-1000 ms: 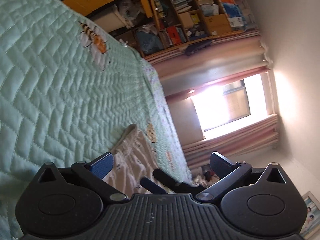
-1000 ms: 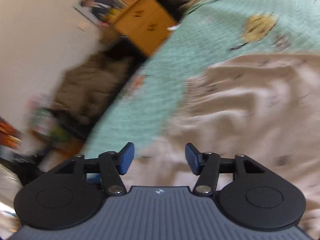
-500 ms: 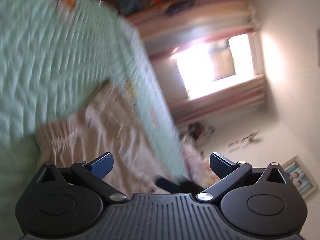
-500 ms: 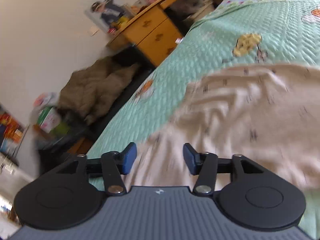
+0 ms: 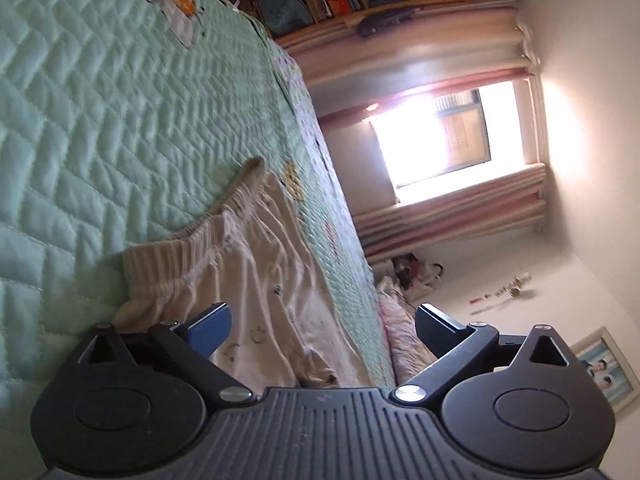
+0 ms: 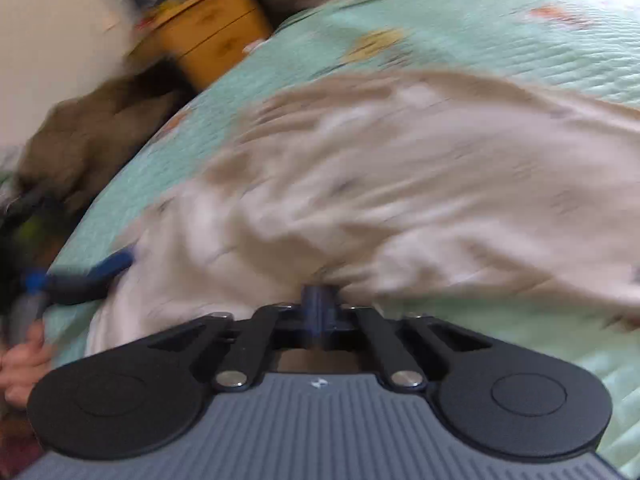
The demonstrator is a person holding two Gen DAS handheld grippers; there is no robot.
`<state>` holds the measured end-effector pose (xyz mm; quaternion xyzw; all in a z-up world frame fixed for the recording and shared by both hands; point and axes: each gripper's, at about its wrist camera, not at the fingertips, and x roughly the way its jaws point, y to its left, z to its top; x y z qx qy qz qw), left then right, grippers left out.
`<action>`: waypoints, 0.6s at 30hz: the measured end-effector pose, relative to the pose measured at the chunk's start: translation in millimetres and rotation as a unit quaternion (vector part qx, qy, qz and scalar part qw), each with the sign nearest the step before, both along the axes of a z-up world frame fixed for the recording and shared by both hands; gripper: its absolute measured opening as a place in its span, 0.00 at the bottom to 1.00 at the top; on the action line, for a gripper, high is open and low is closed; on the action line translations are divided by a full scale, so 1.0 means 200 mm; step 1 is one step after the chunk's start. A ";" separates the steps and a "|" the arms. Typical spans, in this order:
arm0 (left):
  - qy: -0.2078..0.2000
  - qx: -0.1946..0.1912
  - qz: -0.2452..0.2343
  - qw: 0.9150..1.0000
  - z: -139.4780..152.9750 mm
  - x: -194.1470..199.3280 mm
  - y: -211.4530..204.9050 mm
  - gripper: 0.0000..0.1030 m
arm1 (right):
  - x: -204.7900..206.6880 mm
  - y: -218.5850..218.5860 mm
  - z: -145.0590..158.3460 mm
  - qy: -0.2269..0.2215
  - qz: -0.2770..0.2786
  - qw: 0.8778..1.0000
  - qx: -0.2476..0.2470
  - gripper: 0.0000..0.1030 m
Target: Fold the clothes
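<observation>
The mint bedspread (image 5: 100, 120) was quilted cloth stitched in a chevron pattern, faintly sheened. The pale garment (image 5: 280, 300) was soft, creased cloth with a ribbed, gathered waistband (image 5: 172, 256). The left gripper (image 5: 322, 326) showed matt black plastic, blue pads and shiny metal rivets. The cabinet (image 6: 216, 40) looked like varnished wood.

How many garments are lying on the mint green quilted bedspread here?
1: a cream, small-print garment with a ribbed waistband, spread on the bedspread. The right gripper is shut on its edge; the left gripper hangs open above it. More may be out of view.
</observation>
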<state>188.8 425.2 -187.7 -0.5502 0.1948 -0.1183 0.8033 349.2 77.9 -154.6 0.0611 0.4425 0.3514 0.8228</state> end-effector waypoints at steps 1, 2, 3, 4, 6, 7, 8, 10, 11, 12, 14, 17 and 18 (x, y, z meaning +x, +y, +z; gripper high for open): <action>-0.001 -0.002 0.001 1.000 0.00 0.00 0.01 0.96 | 0.02 -0.03 0.01 -0.005 -0.027 1.000 0.011 0.04; -0.004 -0.006 0.002 1.000 0.00 0.00 0.01 0.96 | 0.00 -0.05 0.03 -0.013 -0.041 0.999 0.015 0.09; -0.004 -0.007 0.002 1.000 -0.01 -0.01 0.01 0.96 | -0.01 -0.03 0.03 -0.005 -0.032 0.999 0.027 0.10; -0.003 -0.006 0.003 1.000 -0.01 -0.01 0.01 0.96 | -0.02 -0.01 0.03 0.005 -0.021 0.999 0.041 0.11; -0.002 -0.005 0.004 1.000 -0.01 -0.02 0.02 0.96 | -0.04 0.02 0.02 0.026 0.001 0.997 0.068 0.19; -0.001 -0.005 0.004 1.000 -0.01 -0.02 0.02 0.96 | -0.05 0.04 0.01 0.036 0.012 0.996 0.081 0.23; -0.001 -0.005 0.004 1.000 -0.01 -0.02 0.02 0.96 | -0.05 0.06 0.01 0.046 0.023 0.994 0.094 0.24; 0.001 -0.004 0.005 1.000 -0.02 -0.03 0.02 0.94 | 0.00 0.02 -0.04 0.076 -0.019 0.994 0.080 0.08; 0.001 -0.003 0.005 1.000 -0.02 -0.03 0.02 0.94 | 0.02 -0.02 -0.04 0.090 -0.039 0.991 0.096 0.12; 0.002 -0.003 0.006 1.000 -0.02 -0.04 0.02 0.94 | 0.00 -0.05 0.00 0.075 -0.049 0.991 0.097 0.16; 0.004 -0.002 0.008 1.000 -0.02 -0.04 0.02 0.94 | -0.04 -0.11 0.06 0.056 -0.053 0.991 0.106 0.41; 0.011 0.002 0.011 1.000 0.00 -0.03 0.01 0.95 | -0.06 -0.20 0.03 0.082 -0.062 0.991 0.086 0.40; 0.013 0.009 0.011 1.000 0.01 -0.03 0.00 0.95 | -0.09 -0.24 0.03 0.085 -0.063 0.990 0.089 0.41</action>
